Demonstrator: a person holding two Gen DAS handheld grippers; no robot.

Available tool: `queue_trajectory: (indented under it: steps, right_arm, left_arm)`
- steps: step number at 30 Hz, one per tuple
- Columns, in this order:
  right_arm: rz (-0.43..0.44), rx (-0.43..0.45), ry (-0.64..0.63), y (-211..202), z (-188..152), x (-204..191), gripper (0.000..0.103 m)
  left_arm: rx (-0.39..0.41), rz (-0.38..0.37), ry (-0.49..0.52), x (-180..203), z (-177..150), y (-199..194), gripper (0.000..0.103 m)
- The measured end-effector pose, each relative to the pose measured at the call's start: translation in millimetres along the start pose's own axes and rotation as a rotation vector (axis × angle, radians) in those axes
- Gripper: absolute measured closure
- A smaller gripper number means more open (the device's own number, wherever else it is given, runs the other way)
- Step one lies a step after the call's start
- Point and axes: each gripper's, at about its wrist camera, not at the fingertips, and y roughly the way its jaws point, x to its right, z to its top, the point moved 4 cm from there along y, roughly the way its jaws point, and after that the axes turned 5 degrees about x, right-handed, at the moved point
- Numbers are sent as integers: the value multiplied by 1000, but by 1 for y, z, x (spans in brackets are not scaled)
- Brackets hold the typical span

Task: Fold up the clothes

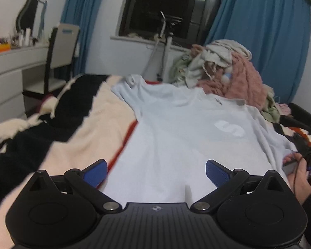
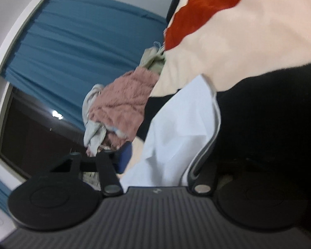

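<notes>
A white T-shirt (image 1: 176, 128) with a pale chest print lies spread face up on the bed blanket (image 1: 97, 128). My left gripper (image 1: 156, 166) hovers over the shirt's lower part, its blue pads (image 1: 97, 172) wide apart with nothing between them. At the right edge of that view a person's hand (image 1: 298, 172) holds the other gripper at the shirt's sleeve. In the right wrist view, which is rolled sideways, a white sleeve (image 2: 180, 124) lies between the fingers of my right gripper (image 2: 168, 151). A gap shows beside its blue pad (image 2: 125, 157); the other pad is hidden by cloth.
A heap of pink, beige and green clothes (image 1: 228, 70) sits at the bed's far right. A white desk (image 1: 12, 66) and chair (image 1: 60, 56) stand to the left. A stand (image 1: 163, 47) rises before the dark window (image 1: 165, 6), which has blue curtains (image 1: 259, 31).
</notes>
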Motion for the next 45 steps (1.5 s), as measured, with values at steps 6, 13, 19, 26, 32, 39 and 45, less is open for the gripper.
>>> queue_trajectory:
  steps: [6, 13, 19, 26, 32, 39, 45]
  right_arm:
    - [-24, 14, -31, 3, 2, 0, 92]
    - [7, 41, -227, -6, 9, -47, 98]
    - [146, 36, -602, -32, -14, -156, 98]
    - [267, -74, -991, -40, -133, -270, 98]
    - [285, -267, -1264, -23, -270, -282, 98]
    - [310, -358, -1212, -36, -285, -279, 79]
    - [382, -437, -1175, -84, -254, -297, 21]
  left_arm:
    - [-66, 13, -44, -10, 0, 15, 1]
    - [-6, 66, -56, -22, 14, 6, 1]
    - [87, 133, -66, -42, 41, -11, 1]
    - [101, 141, -140, -69, 52, -26, 1]
    - [104, 168, -139, -86, 47, -25, 0]
    - [-1, 229, -103, -108, 37, 5, 0]
    - [-55, 189, -158, -116, 34, 10, 0]
